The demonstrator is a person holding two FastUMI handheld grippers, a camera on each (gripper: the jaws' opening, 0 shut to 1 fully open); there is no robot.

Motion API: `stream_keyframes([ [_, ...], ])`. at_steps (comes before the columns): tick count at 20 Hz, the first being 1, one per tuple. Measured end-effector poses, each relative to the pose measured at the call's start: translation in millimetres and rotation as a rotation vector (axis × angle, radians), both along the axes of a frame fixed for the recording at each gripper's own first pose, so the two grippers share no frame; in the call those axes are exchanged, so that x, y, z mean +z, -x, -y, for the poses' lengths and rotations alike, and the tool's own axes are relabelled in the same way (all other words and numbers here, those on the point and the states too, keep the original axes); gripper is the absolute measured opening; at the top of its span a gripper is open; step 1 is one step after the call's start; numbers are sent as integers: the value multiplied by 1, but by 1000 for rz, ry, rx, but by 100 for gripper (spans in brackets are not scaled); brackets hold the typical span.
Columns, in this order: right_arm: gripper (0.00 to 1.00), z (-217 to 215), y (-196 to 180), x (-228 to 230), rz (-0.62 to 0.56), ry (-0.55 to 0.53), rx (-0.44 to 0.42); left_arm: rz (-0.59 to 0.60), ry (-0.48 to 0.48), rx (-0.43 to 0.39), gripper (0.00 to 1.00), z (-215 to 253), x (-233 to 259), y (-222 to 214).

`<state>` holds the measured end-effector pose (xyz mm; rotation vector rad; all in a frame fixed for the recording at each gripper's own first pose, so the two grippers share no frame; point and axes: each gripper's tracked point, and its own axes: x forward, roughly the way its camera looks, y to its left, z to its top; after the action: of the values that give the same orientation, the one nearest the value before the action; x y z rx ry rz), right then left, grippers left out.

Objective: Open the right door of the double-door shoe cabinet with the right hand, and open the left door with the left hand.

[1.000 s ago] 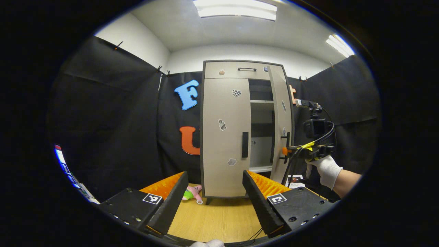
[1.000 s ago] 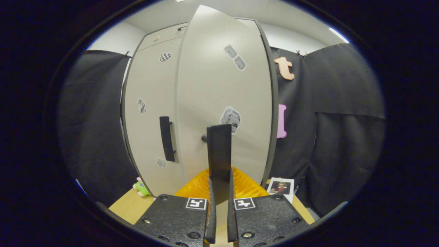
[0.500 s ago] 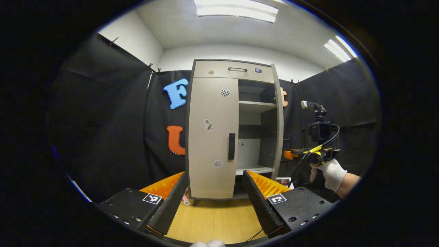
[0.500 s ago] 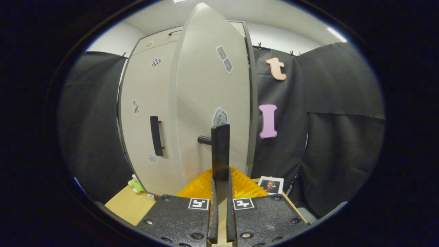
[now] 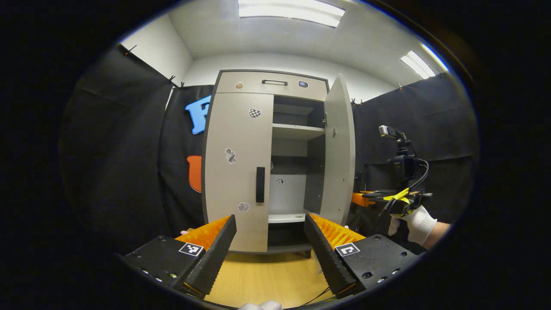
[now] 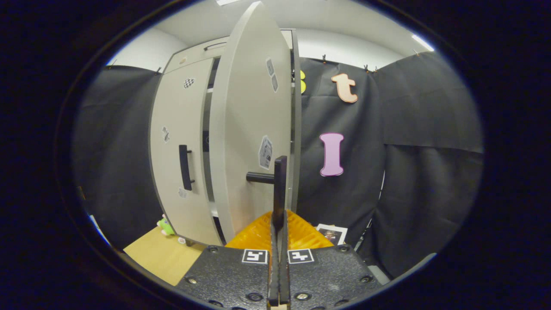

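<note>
Black cloth walls enclose a wooden desk (image 5: 267,275) bearing the cabinet (image 5: 241,163). Right door (image 5: 340,150) swung open, left door (image 5: 236,168) closed. Right claw (image 6: 279,202) clamps the handle (image 6: 279,185) (edge-on); left claw (image 5: 270,232) gapes, empty.

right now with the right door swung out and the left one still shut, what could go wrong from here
1. The right tongs are shut on the right door handle; pulling off the door's arc could make them slip off or strain the right door.
2. The left tongs are open and short of the left door handle; a misaimed approach could bump the left door.
3. The cabinet stands on a table; hard pulls might shift it.
</note>
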<state>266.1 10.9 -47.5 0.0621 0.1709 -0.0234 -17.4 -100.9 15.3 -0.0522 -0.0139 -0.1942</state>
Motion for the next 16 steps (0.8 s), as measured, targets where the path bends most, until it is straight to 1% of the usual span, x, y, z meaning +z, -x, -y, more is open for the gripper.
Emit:
stream_keyframes([
  [3, 4, 9, -1, 1, 4, -1, 1, 5, -18, 1, 95, 18, 3, -1],
  [5, 4, 14, -2, 0, 2, -8, -4, 2, -18, 15, 95, 24, 3, -3],
  [7, 4, 5, -4, 1, 4, -40, 31, -2, -16, 29, 95, 29, 4, -4],
  [8, 4, 3, -5, 1, 6, -29, 34, -4, -18, 36, 84, 30, 3, -5],
  [9, 4, 11, -5, 2, 10, -18, 36, -6, -22, 46, 95, 32, 3, -5],
  [14, 4, 7, -5, 3, 8, -39, 45, -13, -37, 73, 95, 33, 1, -1],
  [16, 4, 11, -4, 3, 1, -26, 29, -16, -40, 79, 95, 32, 2, -1],
])
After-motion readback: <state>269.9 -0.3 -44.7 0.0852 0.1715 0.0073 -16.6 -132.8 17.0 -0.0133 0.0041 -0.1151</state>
